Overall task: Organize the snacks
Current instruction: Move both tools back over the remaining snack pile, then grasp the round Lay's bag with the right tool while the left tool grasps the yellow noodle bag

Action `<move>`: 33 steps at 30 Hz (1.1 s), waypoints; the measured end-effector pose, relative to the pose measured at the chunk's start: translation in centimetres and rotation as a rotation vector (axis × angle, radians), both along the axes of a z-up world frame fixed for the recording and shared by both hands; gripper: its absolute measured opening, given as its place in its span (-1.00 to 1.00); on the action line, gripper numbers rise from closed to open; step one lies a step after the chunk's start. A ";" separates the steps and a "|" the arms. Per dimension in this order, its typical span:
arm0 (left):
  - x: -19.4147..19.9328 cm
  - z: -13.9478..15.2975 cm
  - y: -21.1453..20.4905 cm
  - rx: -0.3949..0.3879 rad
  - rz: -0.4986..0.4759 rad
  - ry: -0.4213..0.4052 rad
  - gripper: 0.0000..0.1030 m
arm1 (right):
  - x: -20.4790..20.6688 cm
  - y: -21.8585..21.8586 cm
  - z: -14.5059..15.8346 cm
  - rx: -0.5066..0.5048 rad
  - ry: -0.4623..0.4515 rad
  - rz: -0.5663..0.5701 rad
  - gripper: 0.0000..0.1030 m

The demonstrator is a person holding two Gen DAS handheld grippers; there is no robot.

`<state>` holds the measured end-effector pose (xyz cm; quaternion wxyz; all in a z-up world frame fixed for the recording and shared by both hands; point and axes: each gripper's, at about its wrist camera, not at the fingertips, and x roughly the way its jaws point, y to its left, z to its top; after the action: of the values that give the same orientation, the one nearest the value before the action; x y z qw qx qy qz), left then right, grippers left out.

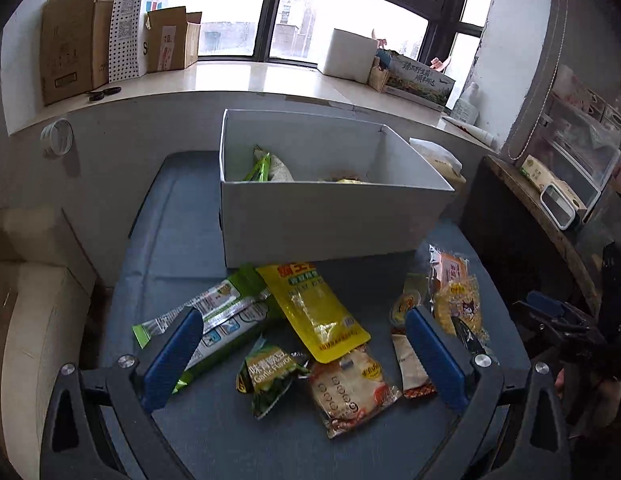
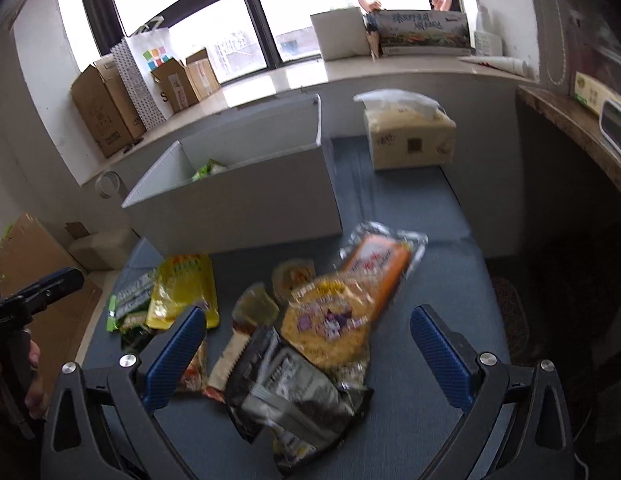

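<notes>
A white box (image 1: 330, 220) (image 2: 238, 208) stands on the blue-grey table with a few snack packs inside. Loose packs lie in front of it: a yellow pouch (image 1: 314, 312) (image 2: 184, 292), a long green pack (image 1: 214, 320), a small green pack (image 1: 268, 376), a clear cracker pack (image 1: 350, 392), a yellow noodle pack (image 2: 330, 320), an orange pack (image 2: 378, 268) and a dark pack (image 2: 294, 396). My left gripper (image 1: 306, 356) is open and empty above the green and cracker packs. My right gripper (image 2: 306, 356) is open and empty over the dark pack.
A tissue pack (image 2: 410, 136) sits right of the box. Cardboard boxes (image 1: 74, 56) and a paper bag (image 1: 138, 20) line the windowsill. A wooden shelf (image 1: 550, 216) stands to the right. A cardboard box (image 2: 38, 280) sits on the floor at left.
</notes>
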<state>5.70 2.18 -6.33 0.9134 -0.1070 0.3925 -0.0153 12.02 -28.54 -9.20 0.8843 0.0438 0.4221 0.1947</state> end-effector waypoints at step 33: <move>-1.0 -3.3 0.7 0.025 0.024 0.085 1.00 | 4.1 2.4 -0.6 -0.087 0.017 -0.125 0.51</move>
<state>4.66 2.89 -9.64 0.8973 -0.1009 0.4296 0.0049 16.11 -26.13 -9.77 0.8921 0.0332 0.4342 0.1201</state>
